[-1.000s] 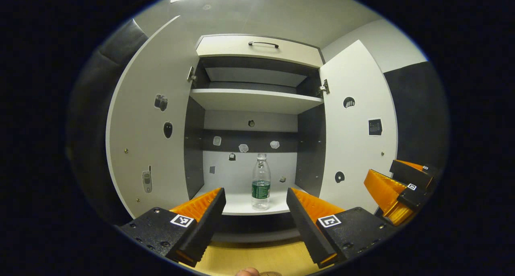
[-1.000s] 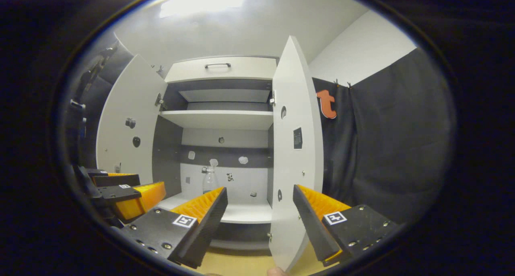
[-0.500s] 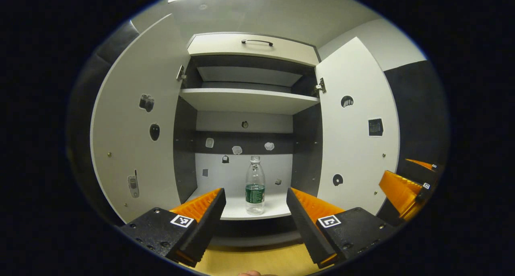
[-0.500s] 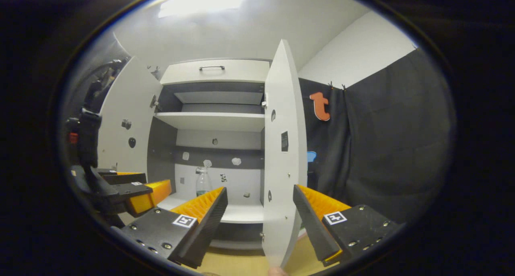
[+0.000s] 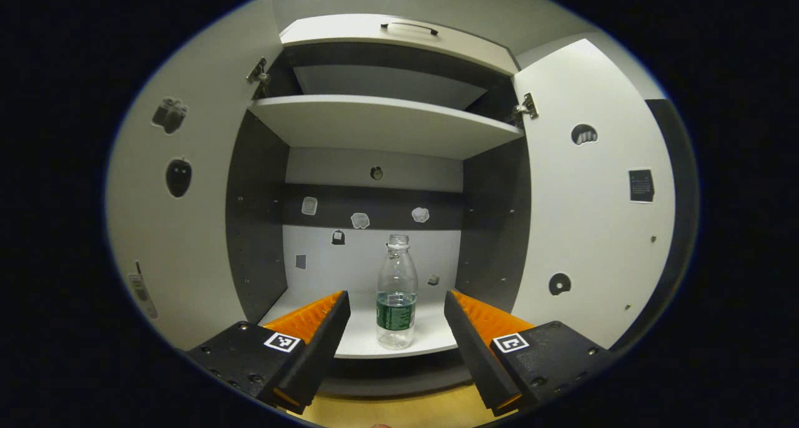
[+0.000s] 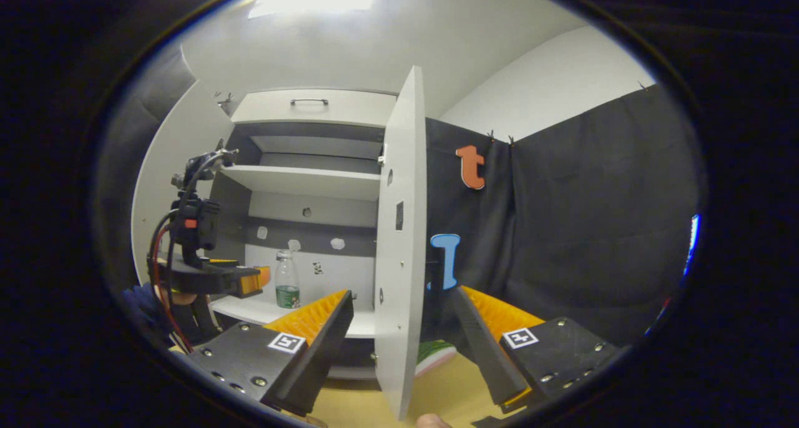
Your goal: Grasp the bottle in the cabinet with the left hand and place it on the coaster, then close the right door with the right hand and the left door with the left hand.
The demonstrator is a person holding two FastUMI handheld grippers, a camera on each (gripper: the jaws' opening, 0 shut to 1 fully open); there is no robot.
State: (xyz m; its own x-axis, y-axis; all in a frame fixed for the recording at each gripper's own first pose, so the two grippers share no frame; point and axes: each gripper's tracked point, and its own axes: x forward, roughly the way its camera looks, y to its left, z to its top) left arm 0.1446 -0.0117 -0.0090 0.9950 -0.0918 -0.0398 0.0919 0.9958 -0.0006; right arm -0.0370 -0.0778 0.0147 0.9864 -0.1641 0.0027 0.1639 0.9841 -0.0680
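Clearly the first step was in hand: the reach for the clear plastic bottle with a green label (image 5: 396,294), which stood upright near the front edge of the white lower shelf (image 5: 368,337) inside the open grey-and-white cabinet. In the left gripper view the left tool (image 5: 394,328) had its fingers spread wide, with the bottle framed in the gap between them but farther in, touched by neither finger. Both white cabinet doors stood open, the left door (image 5: 181,228) swung out to one side and the right door (image 5: 587,228) to the other. In the right gripper view the right tool (image 6: 406,328) was likewise spread and held nothing; the right door's edge (image 6: 399,241) stood in the gap between its fingers (whether it touched either one I could not tell). That view also showed the left tool (image 6: 246,280) farther off, near the bottle (image 6: 287,287) at the shelf front. By my judgement, the next move called for the left tool to go straight in until the bottle's body sat between the fingers, about at the label, then to press together before lifting. The bottle looked light and nearly empty, so a finger nudging it off-centre could tip it. A green-and-white round thing (image 6: 434,355) lay on the yellow wooden desk (image 6: 449,390) behind the right door, possibly the coaster.
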